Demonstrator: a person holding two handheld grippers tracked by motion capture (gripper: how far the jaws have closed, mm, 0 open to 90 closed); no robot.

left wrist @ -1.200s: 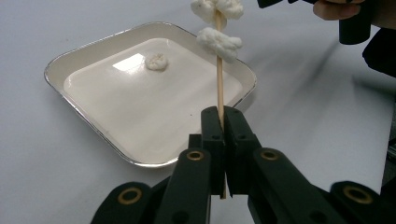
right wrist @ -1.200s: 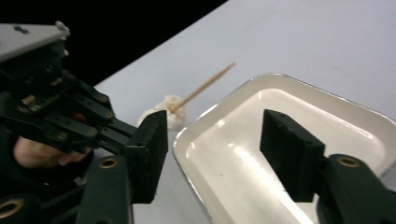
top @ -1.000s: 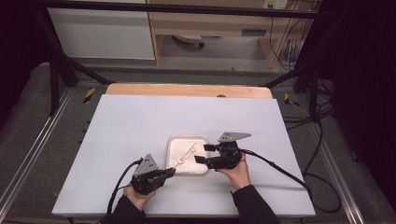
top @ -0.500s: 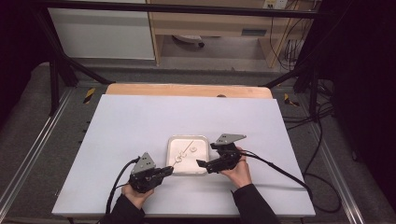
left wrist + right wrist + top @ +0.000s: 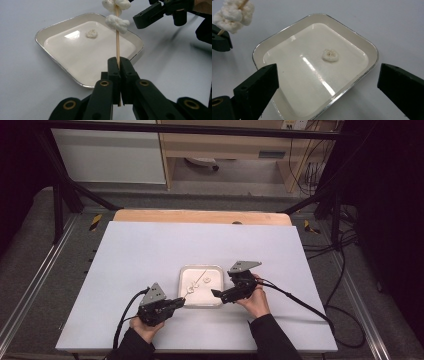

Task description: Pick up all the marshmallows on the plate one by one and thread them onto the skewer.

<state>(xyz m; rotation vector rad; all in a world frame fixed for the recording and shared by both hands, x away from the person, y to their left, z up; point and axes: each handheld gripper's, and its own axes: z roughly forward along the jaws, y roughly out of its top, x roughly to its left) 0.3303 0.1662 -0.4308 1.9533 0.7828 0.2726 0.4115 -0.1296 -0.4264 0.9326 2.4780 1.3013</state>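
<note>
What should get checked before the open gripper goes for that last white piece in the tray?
1. Left gripper shut on the wooden skewer: ok.
2. White pieces threaded on the skewer: ok.
3. Right gripper jaws wide open: ok.
4. Loose white piece lying in the tray, nothing covering it: ok.
5. Right jaws around that piece: not ok, they sit short of it.
6. How soft the piece is: cannot tell.

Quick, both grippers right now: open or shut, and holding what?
Left gripper: shut on the skewer, white pieces threaded on it.
Right gripper: open, empty, above the tray.
</note>
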